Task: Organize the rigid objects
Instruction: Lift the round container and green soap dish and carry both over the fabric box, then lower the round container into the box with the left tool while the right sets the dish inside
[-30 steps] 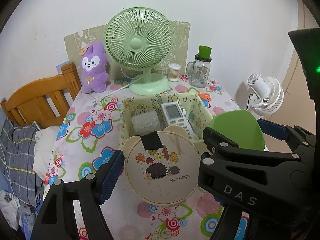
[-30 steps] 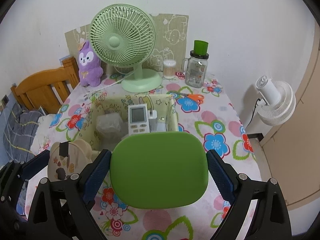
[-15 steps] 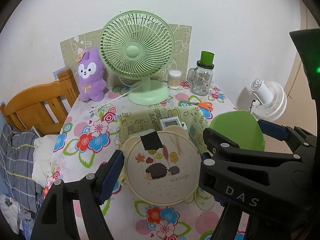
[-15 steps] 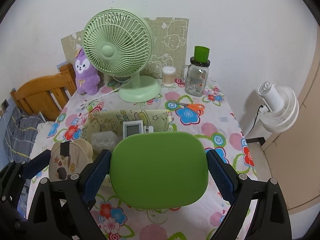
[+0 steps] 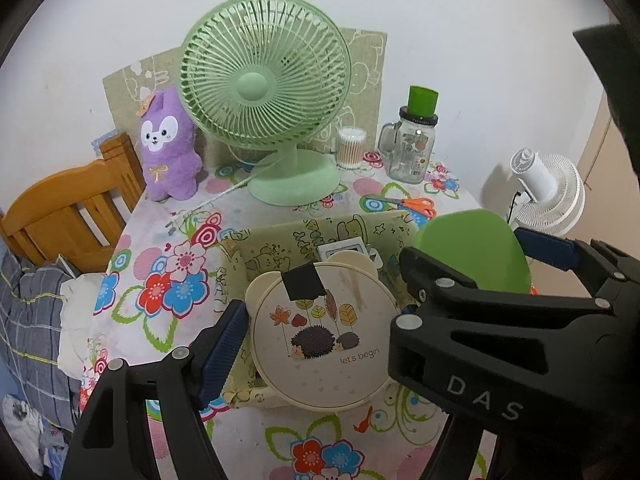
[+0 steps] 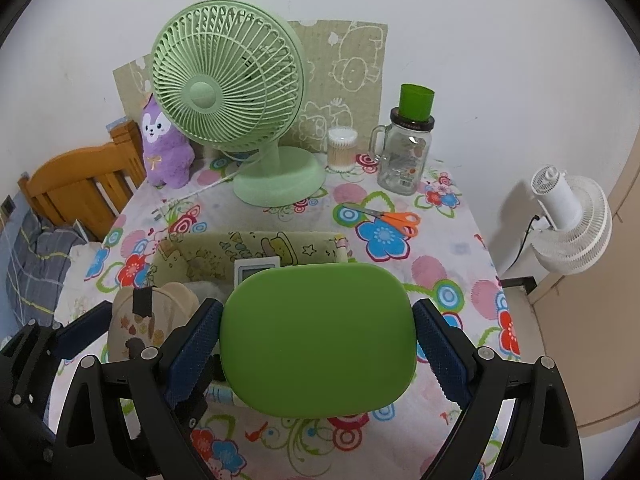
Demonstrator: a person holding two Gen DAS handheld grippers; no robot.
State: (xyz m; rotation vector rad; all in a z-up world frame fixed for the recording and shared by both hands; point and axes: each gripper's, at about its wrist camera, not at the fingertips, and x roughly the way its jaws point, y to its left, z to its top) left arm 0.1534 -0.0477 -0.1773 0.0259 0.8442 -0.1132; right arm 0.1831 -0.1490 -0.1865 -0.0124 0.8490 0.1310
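Round cream lid (image 5: 326,336) with a hedgehog picture sits clamped between the blue pads of the left tool (image 5: 316,334), held flat-on to the camera over the near edge of a fabric basket (image 5: 256,248). Right beside it, the right tool (image 6: 318,338) grips a green rounded-square lid (image 6: 318,338) by its two sides, its jaws spread wide around it; this lid hangs over the basket's near right corner. Both tools point downward at a slant, side by side, just apart. Inside the basket, a white device with a screen (image 6: 252,270) peeks above the green lid, with a pale bundle to its left. Beyond the basket, orange-handled scissors (image 6: 390,218) lie toward the desk's right edge on the flowered cloth (image 6: 440,272). Along the far edge stand a purple plush toy (image 5: 168,148), a green fan (image 5: 266,92), a tub of cotton swabs (image 5: 351,146) and a glass jar with a green cup on top (image 5: 412,146).
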